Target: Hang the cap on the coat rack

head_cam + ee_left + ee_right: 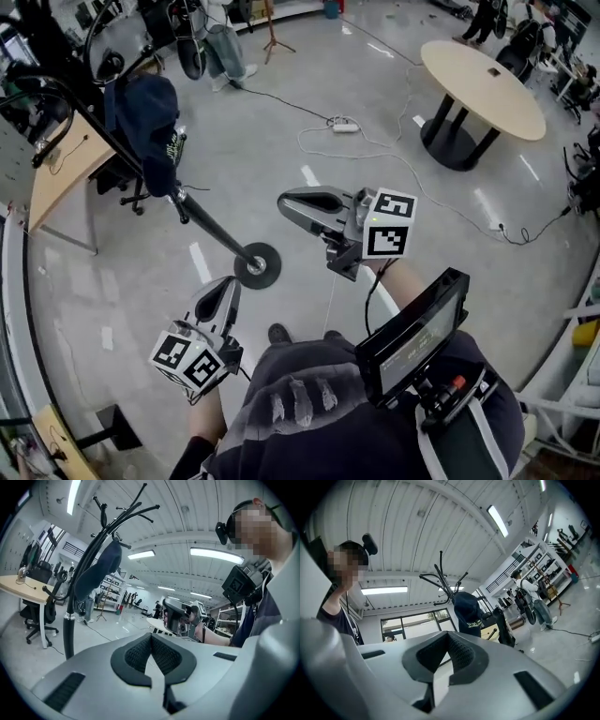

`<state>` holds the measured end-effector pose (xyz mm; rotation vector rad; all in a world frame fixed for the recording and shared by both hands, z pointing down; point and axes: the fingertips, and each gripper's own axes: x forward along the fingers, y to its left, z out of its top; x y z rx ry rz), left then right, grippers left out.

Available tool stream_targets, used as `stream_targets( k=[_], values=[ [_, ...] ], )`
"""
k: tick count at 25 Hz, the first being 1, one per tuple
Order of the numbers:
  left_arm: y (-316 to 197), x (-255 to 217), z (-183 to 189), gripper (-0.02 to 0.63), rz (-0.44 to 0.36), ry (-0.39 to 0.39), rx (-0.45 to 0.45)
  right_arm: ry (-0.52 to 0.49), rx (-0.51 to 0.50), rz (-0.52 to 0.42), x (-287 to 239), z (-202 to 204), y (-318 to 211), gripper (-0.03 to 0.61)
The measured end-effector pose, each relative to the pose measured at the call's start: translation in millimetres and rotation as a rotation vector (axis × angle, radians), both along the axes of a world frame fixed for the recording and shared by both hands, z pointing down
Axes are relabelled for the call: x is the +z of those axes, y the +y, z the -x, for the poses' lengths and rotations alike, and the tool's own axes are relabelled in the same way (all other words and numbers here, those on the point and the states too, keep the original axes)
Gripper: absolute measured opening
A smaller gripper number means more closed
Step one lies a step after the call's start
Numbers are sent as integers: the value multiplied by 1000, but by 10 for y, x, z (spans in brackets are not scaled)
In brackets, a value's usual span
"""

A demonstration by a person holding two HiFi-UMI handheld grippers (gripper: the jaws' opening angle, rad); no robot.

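Observation:
The navy cap [150, 117] hangs on an upper hook of the black coat rack [211, 228], whose round base [258, 265] stands on the floor just ahead of me. In the left gripper view the cap [101, 569] droops from the rack's branches at upper left. In the right gripper view it [468, 611] shows beyond the jaws. My left gripper [228, 284] is low, near the base, shut and empty [151, 639]. My right gripper [286, 204] is held to the right of the pole, well away from the cap, also shut with nothing between its pads [447, 641].
A round wooden table [483, 80] stands at the far right. A desk [61, 169] and an office chair [131, 183] sit behind the rack at left. Cables and a power strip [345, 126] lie on the floor beyond. A screen rig [412, 337] hangs on my chest.

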<state>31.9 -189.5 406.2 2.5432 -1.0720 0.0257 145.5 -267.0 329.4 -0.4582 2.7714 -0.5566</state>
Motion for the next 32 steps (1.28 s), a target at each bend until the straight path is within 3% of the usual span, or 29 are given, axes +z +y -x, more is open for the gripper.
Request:
stream_targets(
  k=[2, 6, 10, 17, 23, 32],
  values=[
    [46, 28, -146, 8, 5, -17, -12, -10, -30, 10, 51, -111, 33, 5],
    [153, 265, -396, 8, 35, -52, -49, 67, -78, 60, 432, -253, 29, 5],
    [306, 367, -516, 8, 33, -83, -64, 40, -104, 96, 642, -343, 152, 5],
    [426, 204, -316, 8, 2, -58, -48, 72, -119, 75, 420, -85, 388, 5],
    [682, 144, 125, 8, -23, -1, -36, 125, -117, 68, 344, 391, 728, 5],
    [1089, 316, 1333, 8, 32, 106, -78, 145, -128, 112, 492, 1524, 1279, 5]
  ],
)
